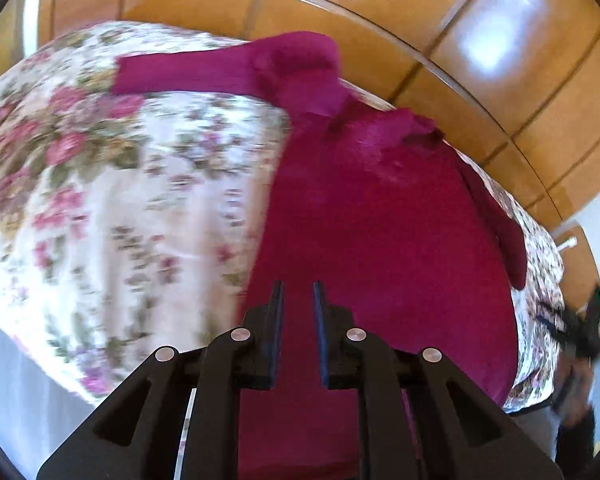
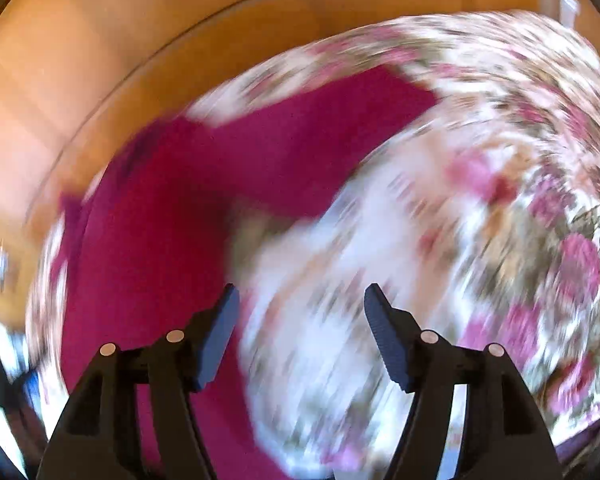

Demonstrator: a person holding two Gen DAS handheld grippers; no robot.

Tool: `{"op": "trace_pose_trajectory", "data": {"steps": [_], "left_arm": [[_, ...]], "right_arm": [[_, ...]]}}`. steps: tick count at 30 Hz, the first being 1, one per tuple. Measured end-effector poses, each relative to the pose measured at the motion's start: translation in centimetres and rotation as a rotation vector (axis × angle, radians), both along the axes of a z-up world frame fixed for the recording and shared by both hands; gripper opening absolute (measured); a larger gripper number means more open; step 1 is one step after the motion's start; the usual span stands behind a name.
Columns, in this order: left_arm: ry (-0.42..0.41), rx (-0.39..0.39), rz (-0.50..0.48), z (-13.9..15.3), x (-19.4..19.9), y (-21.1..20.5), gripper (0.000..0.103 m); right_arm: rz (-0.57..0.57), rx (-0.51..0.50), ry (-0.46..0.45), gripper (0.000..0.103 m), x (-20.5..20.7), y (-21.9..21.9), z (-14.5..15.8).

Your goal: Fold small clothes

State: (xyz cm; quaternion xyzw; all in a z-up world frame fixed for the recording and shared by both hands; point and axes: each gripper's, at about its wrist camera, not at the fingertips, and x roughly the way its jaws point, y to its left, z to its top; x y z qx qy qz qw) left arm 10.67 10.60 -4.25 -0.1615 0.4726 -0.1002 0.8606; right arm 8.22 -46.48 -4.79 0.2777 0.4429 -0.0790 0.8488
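Observation:
A magenta long-sleeved sweater lies spread on a floral bedspread, one sleeve stretched to the far left, the other along its right side. My left gripper hovers over the sweater's near hem with its jaws a narrow gap apart and nothing between them. In the blurred right wrist view the sweater lies to the left on the bedspread. My right gripper is wide open and empty, above the bedspread just right of the sweater's edge.
A wooden floor surrounds the bed. The right gripper's black body shows at the bed's right edge. The bed's near-left edge drops to a white sheet.

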Motion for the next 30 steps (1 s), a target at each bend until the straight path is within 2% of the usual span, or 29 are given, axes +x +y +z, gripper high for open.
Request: {"op": "trace_pose_trajectory", "data": {"steps": [4, 5, 7, 9, 10, 11, 12, 13, 17, 21, 25, 29, 30], "left_arm": [[-0.010, 0.033, -0.078, -0.5, 0.5, -4.0, 0.012], [0.001, 0.034, -0.097, -0.8, 0.6, -5.0, 0.026], [0.008, 0.020, -0.117, -1.2, 0.7, -6.3, 0.040], [0.003, 0.005, -0.136, -1.4, 0.6, -7.6, 0.041], [0.003, 0.013, -0.152, -1.4, 0.8, -8.6, 0.041], [0.001, 0.023, -0.157, -1.4, 0.9, -9.2, 0.041], [-0.001, 0.031, -0.164, -1.4, 1.1, -9.8, 0.041], [-0.004, 0.036, -0.173, -1.4, 1.2, -10.3, 0.041], [-0.009, 0.075, -0.204, -1.9, 2.1, -12.2, 0.041], [0.008, 0.084, -0.226, -2.9, 2.8, -13.5, 0.041], [0.006, 0.129, -0.237, -3.6, 2.9, -14.9, 0.041], [0.007, 0.118, -0.226, -3.3, 2.8, -14.6, 0.041], [0.010, 0.107, -0.221, -3.2, 2.7, -14.2, 0.041]], "right_arm": [[-0.163, -0.004, 0.037, 0.064, 5.2, -4.8, -1.5], [-0.193, 0.012, 0.043, 0.064, 6.4, -5.8, -2.1], [-0.237, 0.053, 0.050, 0.064, 9.3, -7.1, -3.1], [-0.244, 0.038, 0.065, 0.062, 11.5, -7.2, -3.7], [-0.238, 0.014, 0.076, 0.058, 12.1, -7.1, -3.7], [-0.226, -0.028, 0.089, 0.039, 12.8, -6.9, -3.7], [-0.200, -0.075, 0.091, 0.011, 13.3, -7.0, -3.1], [-0.184, -0.079, 0.075, 0.006, 13.1, -7.2, -2.6], [-0.207, -0.214, -0.027, 0.006, 10.3, -8.6, 1.8], [-0.341, -0.311, -0.073, 0.006, 6.2, -13.6, 4.9], [-0.450, -0.306, -0.013, 0.006, 5.7, -18.0, 2.9], [-0.451, -0.290, 0.077, 0.007, 7.4, -18.8, -1.0], [-0.440, -0.282, 0.090, 0.011, 7.8, -18.5, -1.8]]}}
